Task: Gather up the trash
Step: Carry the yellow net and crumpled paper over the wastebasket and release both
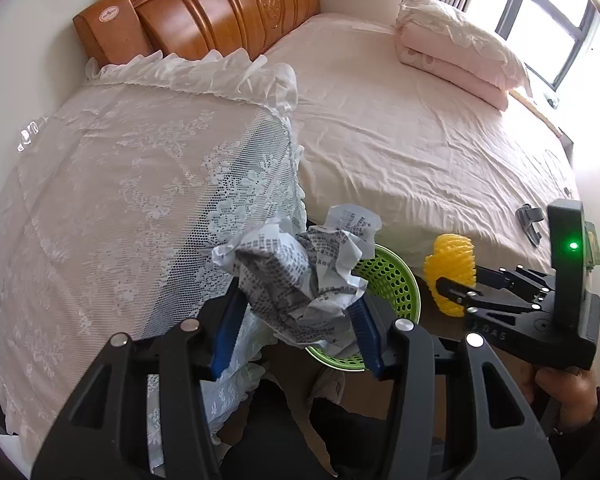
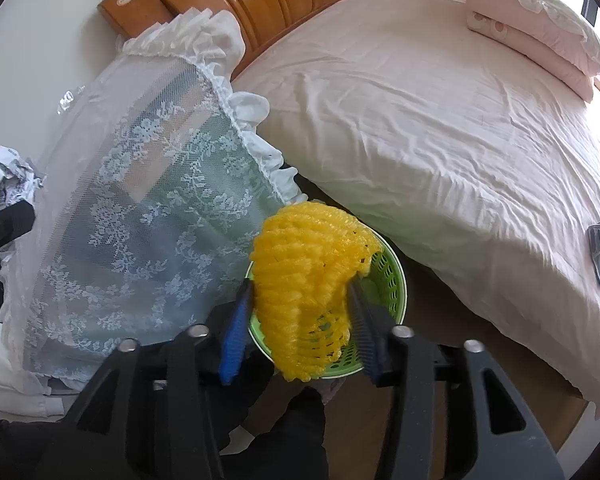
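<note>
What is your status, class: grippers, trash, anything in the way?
Left gripper shut on crumpled printed paper. Right gripper shut on yellow foam net, above green perforated plastic basket. Nothing blocking the basket.

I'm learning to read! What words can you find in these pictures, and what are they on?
"BAS": partial raised letters on the right gripper body.
Crumpled paper in the left gripper: printed rows, too small to read.
Oval sticker on the headboard: blurred, unreadable.

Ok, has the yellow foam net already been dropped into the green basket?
No, the right claw is shut on the yellow foam net, holding it above the green basket.
</note>
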